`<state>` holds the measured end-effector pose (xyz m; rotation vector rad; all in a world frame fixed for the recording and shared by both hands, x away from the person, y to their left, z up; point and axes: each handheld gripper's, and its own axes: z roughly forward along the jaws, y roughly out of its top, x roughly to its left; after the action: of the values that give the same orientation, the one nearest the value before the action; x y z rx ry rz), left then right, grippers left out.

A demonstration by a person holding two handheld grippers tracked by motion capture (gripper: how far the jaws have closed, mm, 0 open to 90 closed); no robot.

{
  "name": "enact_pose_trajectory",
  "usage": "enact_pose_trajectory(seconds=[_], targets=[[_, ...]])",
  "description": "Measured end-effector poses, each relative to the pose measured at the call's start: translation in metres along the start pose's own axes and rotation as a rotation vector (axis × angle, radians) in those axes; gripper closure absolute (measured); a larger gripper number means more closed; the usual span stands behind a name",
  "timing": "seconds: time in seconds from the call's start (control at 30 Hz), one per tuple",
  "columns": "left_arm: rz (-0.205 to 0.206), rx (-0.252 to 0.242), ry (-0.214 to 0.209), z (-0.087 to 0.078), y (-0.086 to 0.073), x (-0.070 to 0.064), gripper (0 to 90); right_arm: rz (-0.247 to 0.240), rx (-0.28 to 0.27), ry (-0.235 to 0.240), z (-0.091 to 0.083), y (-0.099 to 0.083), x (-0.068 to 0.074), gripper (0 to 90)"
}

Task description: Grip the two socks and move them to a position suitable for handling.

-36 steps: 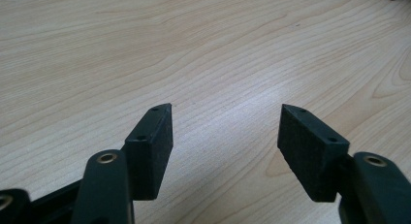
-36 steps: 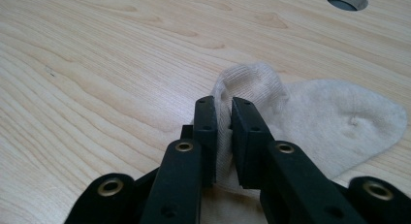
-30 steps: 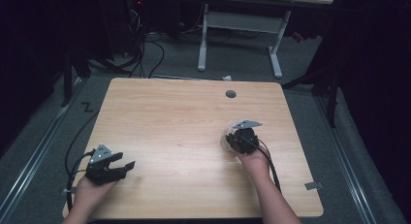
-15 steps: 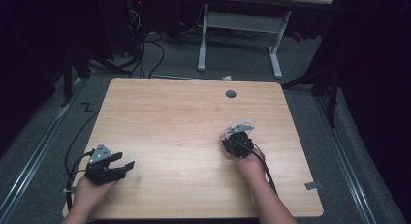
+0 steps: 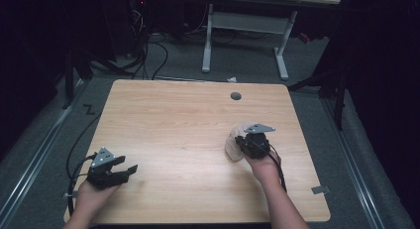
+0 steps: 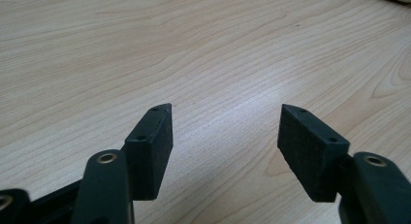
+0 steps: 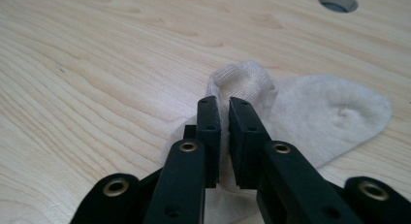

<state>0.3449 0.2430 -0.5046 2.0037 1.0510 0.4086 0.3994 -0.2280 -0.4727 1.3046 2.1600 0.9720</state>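
A small cream sock (image 7: 310,112) lies on the wooden table (image 5: 188,125), right of centre in the high view, where the sock (image 5: 234,145) pokes out from under my right gripper (image 5: 247,142). In the right gripper view that gripper (image 7: 224,102) is shut on a raised fold of the sock, the cloth pinched between its two black jaws. My left gripper (image 5: 130,168) rests near the table's front left corner. The left gripper view has it (image 6: 225,110) open over bare wood, with nothing between its jaws.
A round cable hole (image 5: 236,95) sits in the table near its far edge, also seen as a hole (image 7: 338,1) beyond the sock. A desk frame (image 5: 247,26) and cables (image 5: 148,45) stand on the floor behind the table. A cable (image 5: 74,154) trails off the left edge.
My right gripper has slid a little toward the near edge and leftward, dragging the sock with it. The left gripper has stayed put.
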Motion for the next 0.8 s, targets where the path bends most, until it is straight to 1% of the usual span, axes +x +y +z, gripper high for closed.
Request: enact_pose_trajectory(seconds=[0.13, 0.17, 0.23, 0.3, 0.37, 0.47, 0.53, 0.63, 0.67, 0.8], targets=[[0.002, 0.004, -0.001, 0.001, 0.0, -0.001, 38.0, 0.0, -0.04, 0.009, -0.014, 0.002, 0.0, 83.9], [0.005, 0.006, -0.001, 0.001, 0.0, -0.001, 38.0, -0.001, -0.056, 0.016, -0.021, 0.003, 0.001, 84.0], [0.005, 0.006, -0.001, 0.001, 0.0, -0.001, 38.0, 0.002, -0.062, 0.017, -0.024, 0.003, 0.002, 84.0], [0.006, 0.003, -0.002, 0.001, 0.0, -0.001, 38.1, -0.002, -0.09, 0.03, -0.036, 0.005, 0.006, 84.0], [0.007, 0.003, -0.002, 0.001, 0.0, -0.002, 38.0, -0.008, -0.098, 0.032, -0.038, 0.005, 0.007, 84.0], [0.016, 0.005, -0.004, 0.001, 0.0, -0.002, 38.0, -0.025, -0.124, 0.048, -0.048, 0.007, 0.015, 84.0], [0.017, 0.004, -0.002, 0.002, 0.0, -0.003, 38.0, -0.027, -0.141, 0.058, -0.055, 0.008, 0.022, 84.1], [0.016, 0.005, -0.002, 0.002, 0.0, -0.004, 38.0, -0.042, -0.162, 0.074, -0.061, 0.01, 0.03, 84.2], [0.016, 0.004, -0.002, 0.002, 0.0, -0.004, 38.0, -0.048, -0.174, 0.083, -0.063, 0.011, 0.034, 84.3], [0.017, 0.003, -0.002, 0.002, 0.0, -0.005, 38.0, -0.079, -0.195, 0.114, -0.069, 0.016, 0.052, 84.3]])
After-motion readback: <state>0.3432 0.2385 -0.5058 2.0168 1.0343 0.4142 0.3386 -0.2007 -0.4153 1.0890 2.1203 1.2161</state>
